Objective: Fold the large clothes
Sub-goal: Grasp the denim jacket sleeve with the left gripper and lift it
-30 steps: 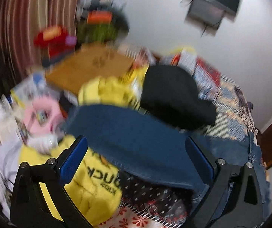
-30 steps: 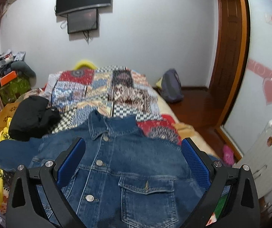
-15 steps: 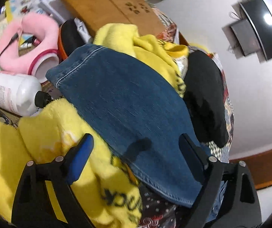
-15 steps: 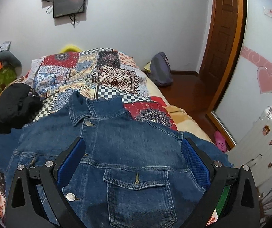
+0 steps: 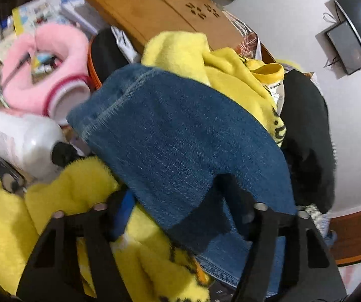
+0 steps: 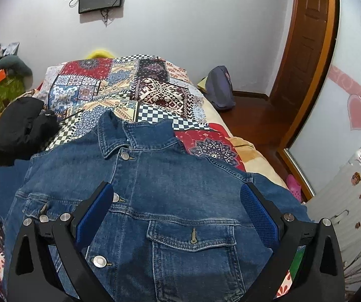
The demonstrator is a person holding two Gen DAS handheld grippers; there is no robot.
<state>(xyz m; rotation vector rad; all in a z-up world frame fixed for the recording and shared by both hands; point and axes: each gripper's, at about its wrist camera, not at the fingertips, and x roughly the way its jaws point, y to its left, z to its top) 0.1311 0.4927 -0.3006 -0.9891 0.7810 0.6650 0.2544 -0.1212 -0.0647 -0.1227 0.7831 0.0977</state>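
Note:
A blue denim jacket (image 6: 170, 176) lies front up, buttoned, on the patchwork bedspread (image 6: 120, 85). Its sleeve (image 5: 175, 130) stretches off to the left over yellow fleece clothes (image 5: 79, 196). My left gripper (image 5: 177, 206) points steeply down at the sleeve's near edge. Its jaws are closing with the denim between them; one finger (image 5: 122, 211) is at the hem and the other rests over the cloth, and the pads do not press. My right gripper (image 6: 177, 209) stands open just above the jacket's chest, by the pocket, with nothing gripped.
Clutter lies past the sleeve: a white bottle (image 5: 21, 143), a pink plush thing (image 5: 54, 68), a wooden board (image 5: 160, 7) and a black garment (image 5: 306, 136). Right of the bed are a backpack (image 6: 219, 88), a wooden door (image 6: 308, 37) and a white suitcase (image 6: 344, 196).
My left gripper dropped and rolled towards the sleeve, and its jaws narrowed around the sleeve's edge. The right gripper tipped down a little, so the jacket fills more of its view.

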